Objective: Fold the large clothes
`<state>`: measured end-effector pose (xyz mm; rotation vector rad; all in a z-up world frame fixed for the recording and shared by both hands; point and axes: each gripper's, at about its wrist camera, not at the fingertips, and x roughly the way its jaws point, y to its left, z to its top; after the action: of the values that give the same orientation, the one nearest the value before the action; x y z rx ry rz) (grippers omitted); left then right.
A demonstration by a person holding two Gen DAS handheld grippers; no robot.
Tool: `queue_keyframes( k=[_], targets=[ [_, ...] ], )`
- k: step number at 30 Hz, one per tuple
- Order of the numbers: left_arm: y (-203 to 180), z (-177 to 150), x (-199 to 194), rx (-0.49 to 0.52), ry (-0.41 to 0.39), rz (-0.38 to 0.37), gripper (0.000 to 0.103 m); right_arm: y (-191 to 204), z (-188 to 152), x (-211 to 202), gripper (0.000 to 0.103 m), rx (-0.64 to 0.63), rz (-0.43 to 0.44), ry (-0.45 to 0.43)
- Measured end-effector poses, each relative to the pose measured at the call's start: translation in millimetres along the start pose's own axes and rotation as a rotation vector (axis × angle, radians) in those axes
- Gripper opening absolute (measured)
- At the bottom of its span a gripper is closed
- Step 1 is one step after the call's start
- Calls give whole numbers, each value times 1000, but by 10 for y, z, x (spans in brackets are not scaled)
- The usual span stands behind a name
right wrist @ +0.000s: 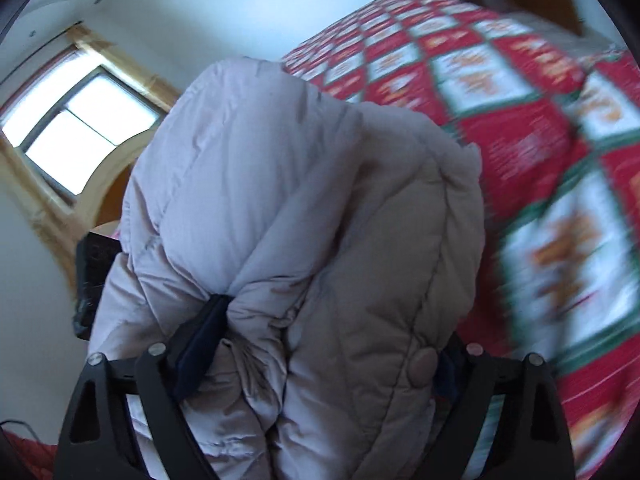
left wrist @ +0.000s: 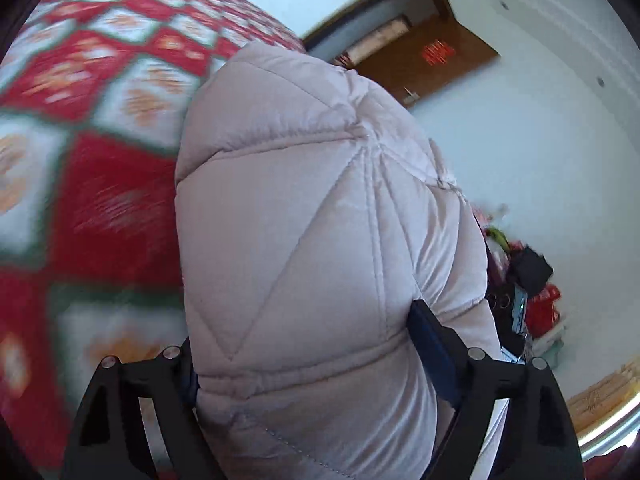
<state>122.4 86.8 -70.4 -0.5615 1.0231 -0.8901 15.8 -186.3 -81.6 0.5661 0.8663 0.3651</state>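
Each claw grasps the padded jacket [left wrist: 304, 240]: the left claw [left wrist: 316, 356] and the right claw [right wrist: 320, 344] clamp thick folds above the bed [left wrist: 100, 200].

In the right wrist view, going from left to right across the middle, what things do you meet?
Window → padded jacket → red patterned bedspread.
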Motion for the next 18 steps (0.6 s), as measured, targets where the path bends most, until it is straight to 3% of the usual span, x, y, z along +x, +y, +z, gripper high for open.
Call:
queue_keyframes(
  k=[6,10,12,18],
  targets=[
    [212,-171,-165,-93,-32,53,92,247,-84,230,102,-64,-22,-52],
    [71,-144,-72,-19,-51,109,100,-67,-39,105,102,28,-1,-52],
    [35,-162,-16,-2,-45,102,101,-228,-77,28,99,70,66,-64],
    [17,-55,80,35,-68,109,102,-68,-73,182,103,-2,60,-44]
  ],
)
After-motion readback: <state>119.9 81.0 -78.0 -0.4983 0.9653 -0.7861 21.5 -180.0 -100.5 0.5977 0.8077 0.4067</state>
